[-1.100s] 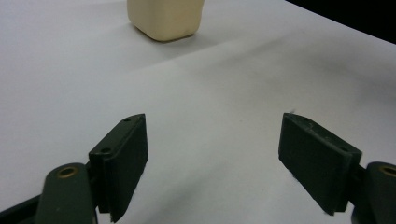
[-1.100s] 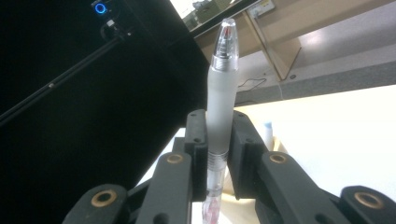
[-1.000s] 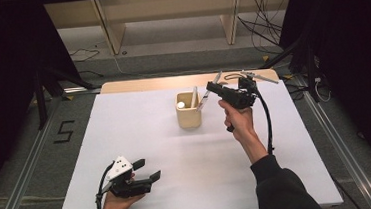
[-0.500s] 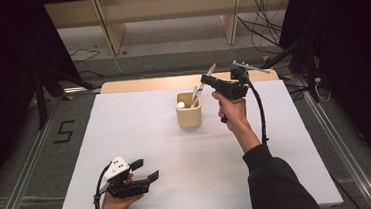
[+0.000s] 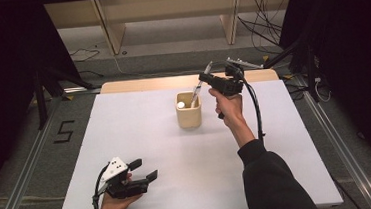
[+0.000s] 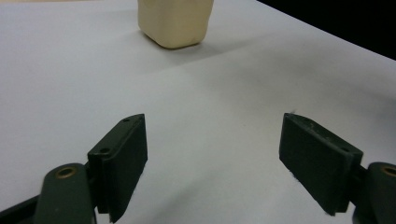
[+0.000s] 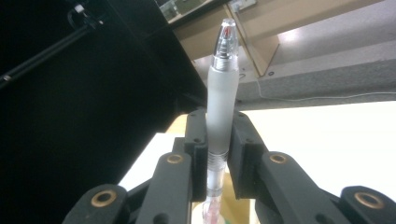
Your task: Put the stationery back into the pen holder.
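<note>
A cream cup [image 5: 189, 115] stands at the middle of the white table, with a small white round thing [image 5: 180, 105] inside it. My right gripper [image 5: 205, 78] hovers above and just right of the cup, shut on a frosted white pen [image 5: 198, 89]. The pen slants down, and its lower end reaches into the cup's mouth. In the right gripper view the pen [image 7: 223, 93] stands clamped between the jaws of the gripper [image 7: 218, 140], clear tip upward. My left gripper [image 5: 143, 170] rests near the front left edge, open with nothing in it. In its own view the left gripper [image 6: 215, 154] faces the cup [image 6: 175, 21].
The white table sheet [image 5: 126, 139] has a wooden strip [image 5: 137, 85] along its far edge. A metal tool [image 5: 243, 62] lies at the far right corner. Floor rails run along both sides, and a "5" mark [image 5: 65, 131] sits on the floor at left.
The right gripper has risen and moved toward the far side with the pen, whose lower end now sits at the cup's mouth. The left gripper has stayed put.
</note>
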A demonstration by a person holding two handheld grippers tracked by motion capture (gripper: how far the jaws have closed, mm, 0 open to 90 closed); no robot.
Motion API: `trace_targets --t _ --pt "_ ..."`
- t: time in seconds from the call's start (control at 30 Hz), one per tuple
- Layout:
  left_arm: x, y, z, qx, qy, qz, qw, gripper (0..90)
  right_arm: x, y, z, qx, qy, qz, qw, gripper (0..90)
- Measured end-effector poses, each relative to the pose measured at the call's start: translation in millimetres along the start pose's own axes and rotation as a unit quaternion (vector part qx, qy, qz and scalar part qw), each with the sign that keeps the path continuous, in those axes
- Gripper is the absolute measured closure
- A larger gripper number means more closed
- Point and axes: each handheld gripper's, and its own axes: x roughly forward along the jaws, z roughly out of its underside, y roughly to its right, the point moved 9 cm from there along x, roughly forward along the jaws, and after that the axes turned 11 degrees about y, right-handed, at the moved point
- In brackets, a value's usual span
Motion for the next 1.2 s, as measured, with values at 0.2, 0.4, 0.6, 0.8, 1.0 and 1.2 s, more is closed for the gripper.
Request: trace_targets --t 0.2,0.4,0.6,0.8,1.0,1.2 --pt "-0.3 -0.9 0.2 0.0 0.001 -0.001 1.0 23.2 3.7 5.4 5.1 -0.017 -0.009 0.014 0.9997 79.9" --pt "0.2 -0.4 0.9 -0.003 0.0 0.001 1.0 22.9 8.0 8.8 10.4 -0.032 -0.018 0.022 0.9991 79.8" --pt "1.3 0.9 2.3 0.001 -0.003 0.001 1.0 22.6 12.7 9.4 18.8 -0.045 -0.033 0.025 0.9981 79.8" --pt "1.4 1.3 2.6 0.0 -0.002 0.003 1.0 22.2 16.6 10.6 26.6 -0.057 -0.045 0.028 0.9969 79.7" --pt "2.8 2.1 3.1 -0.002 -0.002 0.003 1.0 21.5 19.1 9.3 31.1 -0.064 -0.052 0.025 0.9963 79.7" --pt "2.8 2.5 3.4 0.0 -0.003 0.002 1.0 21.3 21.5 8.6 37.1 -0.068 -0.059 0.026 0.9956 79.6"
